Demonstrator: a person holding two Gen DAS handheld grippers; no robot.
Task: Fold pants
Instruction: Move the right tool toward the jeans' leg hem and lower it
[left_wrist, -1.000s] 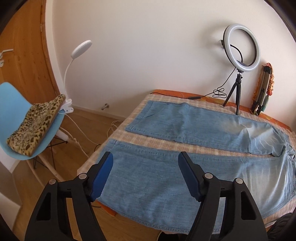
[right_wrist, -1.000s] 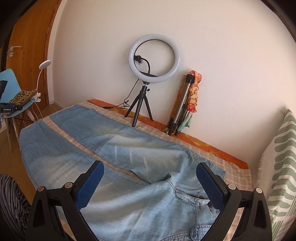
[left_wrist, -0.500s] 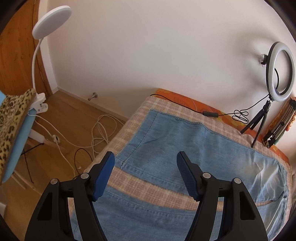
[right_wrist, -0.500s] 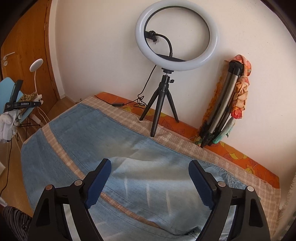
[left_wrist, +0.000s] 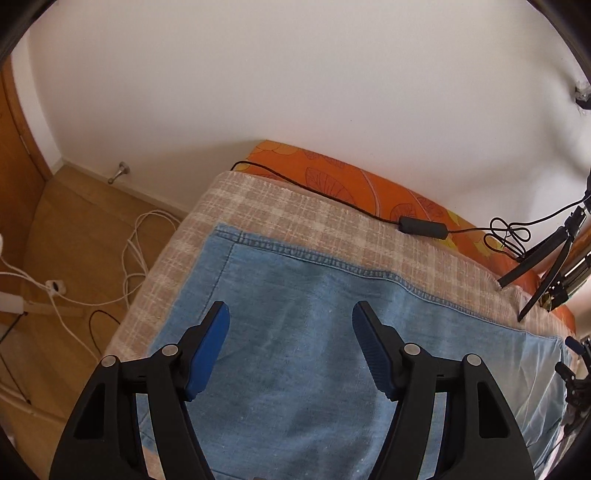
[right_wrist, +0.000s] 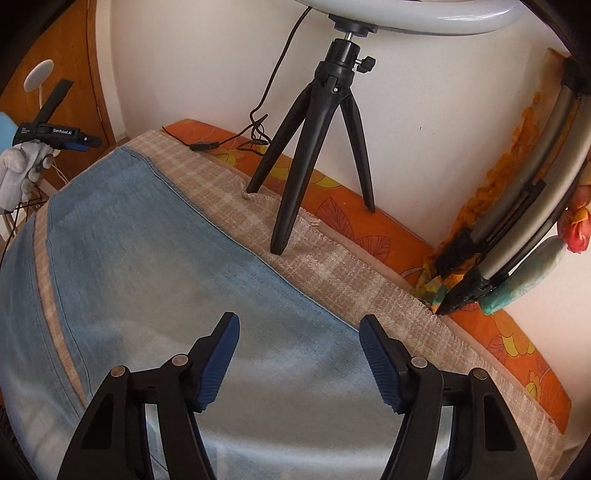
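Pants (left_wrist: 314, 332) lie flat on the bed; I hover both over the far leg. Left gripper (left_wrist: 290, 314) part-open, empty; right gripper (right_wrist: 299, 326) closing, empty. I'd pinch the far seam, probably both layers.

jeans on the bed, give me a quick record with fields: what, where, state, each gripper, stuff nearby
item: jeans, light blue denim
where: spread flat on a checked blanket over an orange sheet
state: legs apart, a strip of blanket between them; not yet folded
left gripper: open above the far leg near its hem, holding nothing
right gripper: jaws closing above the far leg, nothing between them
nearby: black tripod standing on the blanket edge by the wall; black cable across the sheet
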